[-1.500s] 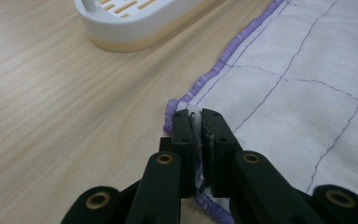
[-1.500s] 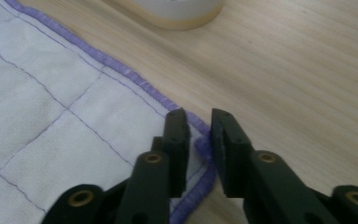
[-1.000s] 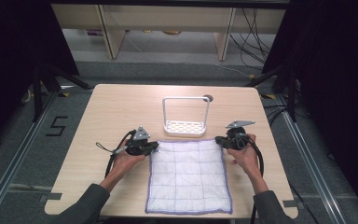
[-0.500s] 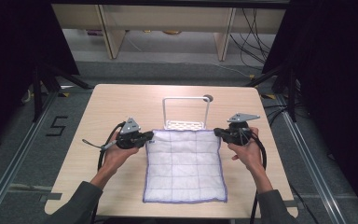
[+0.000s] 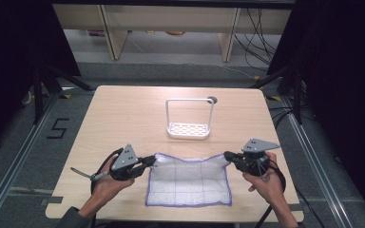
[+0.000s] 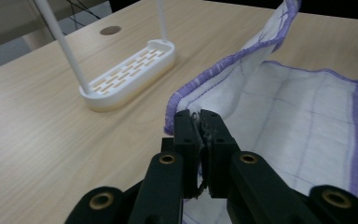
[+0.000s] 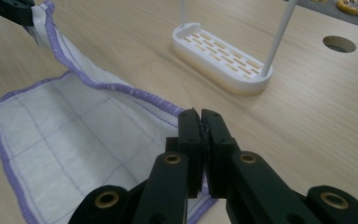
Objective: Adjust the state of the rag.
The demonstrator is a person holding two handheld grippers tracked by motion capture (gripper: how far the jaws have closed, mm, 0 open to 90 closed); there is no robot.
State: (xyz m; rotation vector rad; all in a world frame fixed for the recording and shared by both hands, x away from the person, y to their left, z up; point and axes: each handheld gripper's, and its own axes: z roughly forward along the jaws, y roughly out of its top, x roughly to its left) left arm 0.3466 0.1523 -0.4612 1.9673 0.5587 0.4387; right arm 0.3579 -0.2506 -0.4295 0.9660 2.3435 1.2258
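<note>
Evenly lit table, dark surroundings, soft focus

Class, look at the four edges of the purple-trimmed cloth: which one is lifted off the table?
The far edge of the cloth, nearest the white rack. The left tongs and right tongs pinch its two corners; the near edge lies flat on the table.
</note>
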